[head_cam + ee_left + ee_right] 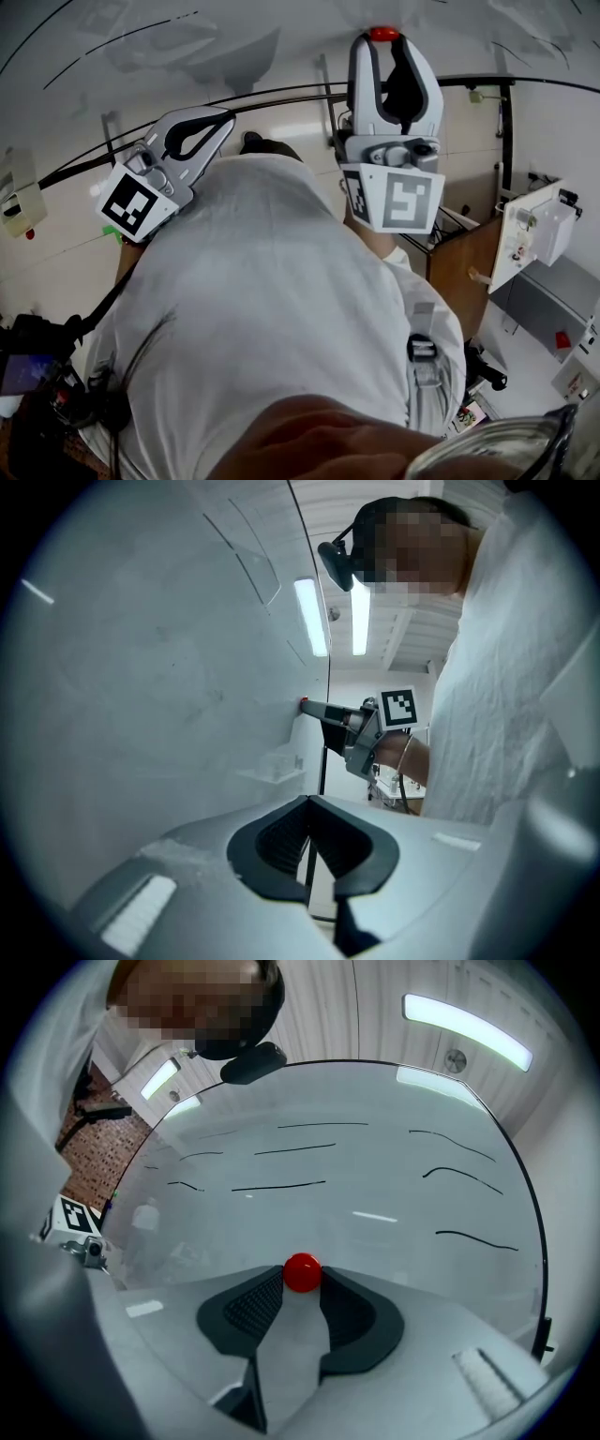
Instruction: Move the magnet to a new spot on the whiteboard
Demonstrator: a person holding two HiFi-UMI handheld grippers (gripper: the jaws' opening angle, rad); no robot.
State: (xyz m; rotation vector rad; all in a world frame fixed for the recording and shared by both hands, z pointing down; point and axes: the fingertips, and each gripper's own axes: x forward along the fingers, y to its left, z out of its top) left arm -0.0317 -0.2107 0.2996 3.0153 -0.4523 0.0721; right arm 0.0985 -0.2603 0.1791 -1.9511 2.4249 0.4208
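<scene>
Head view: the right tool (384, 41) is held up at the whiteboard (281, 56), with the red magnet (382, 34) at its tips.

Left gripper view: the left tool (309, 804) is seen closed, with nothing held.

Right gripper view: the magnet is clamped between the right tool's 2 jaws, against the whiteboard.

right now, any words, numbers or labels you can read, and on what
None readable.
Whiteboard: black pen strokes only, no letters.
Marker cubes: black-and-white square patterns, no writing.
White box: anything on it is too small to read.
</scene>
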